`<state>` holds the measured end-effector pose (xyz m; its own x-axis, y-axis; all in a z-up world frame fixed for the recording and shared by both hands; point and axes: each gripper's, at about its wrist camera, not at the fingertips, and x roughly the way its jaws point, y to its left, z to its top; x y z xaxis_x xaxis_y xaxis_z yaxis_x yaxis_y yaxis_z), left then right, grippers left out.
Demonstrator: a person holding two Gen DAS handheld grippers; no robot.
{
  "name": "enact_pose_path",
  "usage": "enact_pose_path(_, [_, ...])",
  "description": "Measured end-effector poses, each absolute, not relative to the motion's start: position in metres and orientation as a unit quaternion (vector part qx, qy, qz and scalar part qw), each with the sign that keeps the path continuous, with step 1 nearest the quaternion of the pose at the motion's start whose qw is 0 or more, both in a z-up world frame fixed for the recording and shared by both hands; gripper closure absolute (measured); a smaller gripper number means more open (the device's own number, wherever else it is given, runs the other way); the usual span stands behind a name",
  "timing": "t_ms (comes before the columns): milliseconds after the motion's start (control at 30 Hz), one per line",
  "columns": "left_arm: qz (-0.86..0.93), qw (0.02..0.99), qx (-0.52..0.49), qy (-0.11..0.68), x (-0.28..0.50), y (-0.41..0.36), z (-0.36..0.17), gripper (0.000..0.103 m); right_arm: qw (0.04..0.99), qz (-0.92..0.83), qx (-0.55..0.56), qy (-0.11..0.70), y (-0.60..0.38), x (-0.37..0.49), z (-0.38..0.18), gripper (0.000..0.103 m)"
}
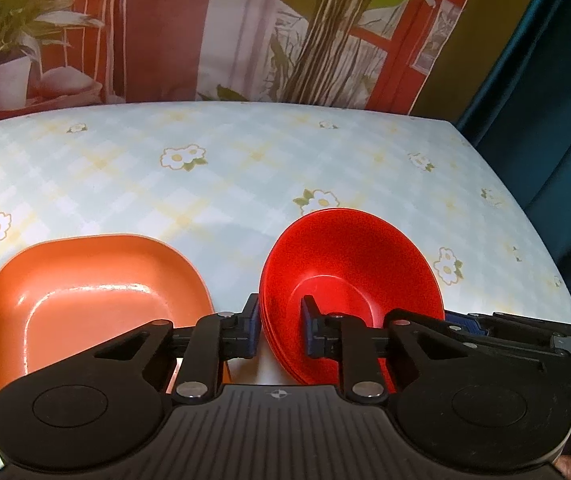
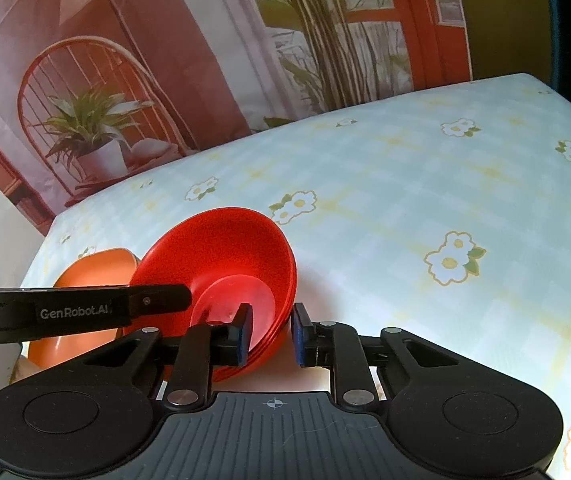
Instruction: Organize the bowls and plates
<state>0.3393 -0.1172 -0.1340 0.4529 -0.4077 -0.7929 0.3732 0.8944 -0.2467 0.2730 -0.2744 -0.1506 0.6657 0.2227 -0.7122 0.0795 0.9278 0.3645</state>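
Observation:
A stack of red bowls (image 1: pixel 349 264) sits nested on the flowered tablecloth (image 1: pixel 221 176). An orange square plate (image 1: pixel 89 300) lies just left of it. My left gripper (image 1: pixel 281 328) straddles the stack's left rim, one pad inside and one outside, with a gap at the rim. My right gripper (image 2: pixel 271 334) straddles the right rim of the red bowls (image 2: pixel 225 264) the same way, slightly open. The orange plate (image 2: pixel 93 276) shows behind the left gripper's arm (image 2: pixel 77 310) in the right wrist view.
The table's right edge (image 1: pixel 525 216) meets a dark teal curtain (image 1: pixel 557 120). A printed backdrop with a plant and chair (image 2: pixel 97 128) hangs behind the table's far edge.

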Motion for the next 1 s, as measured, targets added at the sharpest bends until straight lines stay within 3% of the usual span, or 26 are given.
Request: enact_pose_path(1000, [-0.212, 0.879, -0.039, 0.425, 0.313, -0.062, -0.083, 0.082, 0.914, 0.067, 0.150, 0.370, -0.230, 0.275, -0.097, 0.089])
